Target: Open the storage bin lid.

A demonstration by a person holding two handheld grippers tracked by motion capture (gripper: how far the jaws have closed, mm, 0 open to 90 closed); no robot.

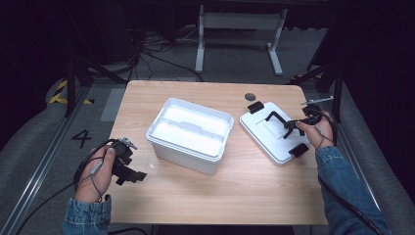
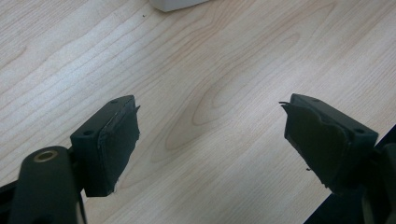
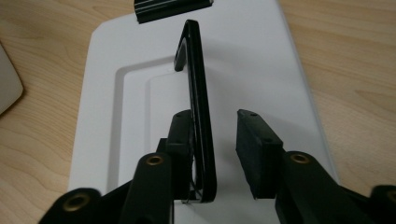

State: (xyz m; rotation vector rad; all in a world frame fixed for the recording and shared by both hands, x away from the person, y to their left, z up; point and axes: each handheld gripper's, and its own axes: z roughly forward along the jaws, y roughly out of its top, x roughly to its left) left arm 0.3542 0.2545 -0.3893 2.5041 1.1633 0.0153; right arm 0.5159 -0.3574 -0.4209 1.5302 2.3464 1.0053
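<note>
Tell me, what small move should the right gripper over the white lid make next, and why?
Probably close. The right gripper has its jaws open around the raised black handle of the flat white plastic lid, with one pad touching it and a gap on the other side.

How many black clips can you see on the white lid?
2. One clip sits at the lid's far end, beside the grey round spot; the other clip is at its near end, by the right hand. None seems hidden.

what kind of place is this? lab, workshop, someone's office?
Most likely a lab or recording bay. A lone wooden table stands on grey carpet with loose cables, yellow-black hazard tape, a floor mark "4" and dark stands around it.
</note>
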